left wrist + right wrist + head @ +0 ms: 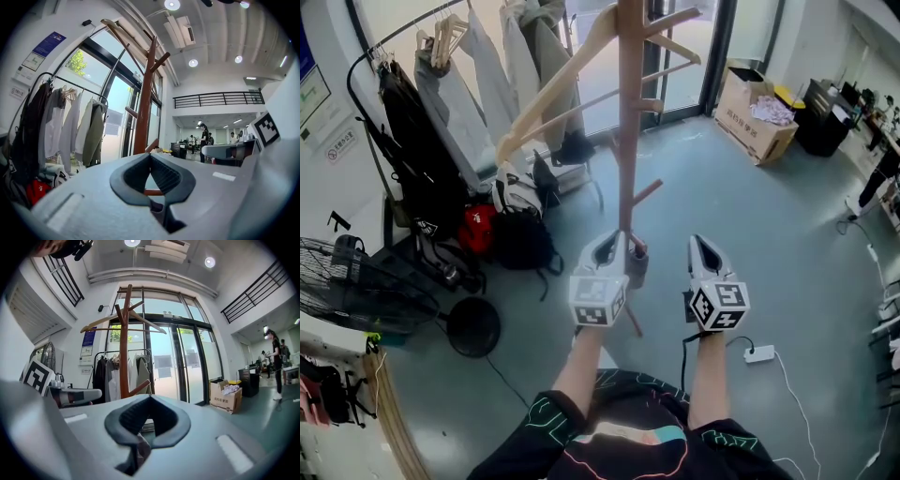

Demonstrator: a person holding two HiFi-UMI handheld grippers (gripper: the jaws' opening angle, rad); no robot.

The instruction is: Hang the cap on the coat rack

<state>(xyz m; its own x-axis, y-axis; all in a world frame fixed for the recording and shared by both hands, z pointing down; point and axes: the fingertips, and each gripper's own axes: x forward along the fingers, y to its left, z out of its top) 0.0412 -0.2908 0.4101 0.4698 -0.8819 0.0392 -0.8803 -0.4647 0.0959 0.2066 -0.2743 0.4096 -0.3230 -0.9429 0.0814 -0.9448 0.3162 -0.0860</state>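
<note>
Two tongs point level toward the tall brown wooden coat rack (627, 141), and both are clenched with nothing between their pads. The left tongs (612, 236) lie just beside the lower part of the pole. The right tongs (701, 241) sit near them, at their 3 o'clock. A small grey rounded shape (637, 267) hangs against the pole at 4 o'clock of the left tip. I cannot tell whether it is the cap. A black clothes rail with hanging garments (441, 94) stands at 10 o'clock. An open brown cardboard box (755, 122) sits at 1 o'clock on the grey floor (769, 244).
</note>
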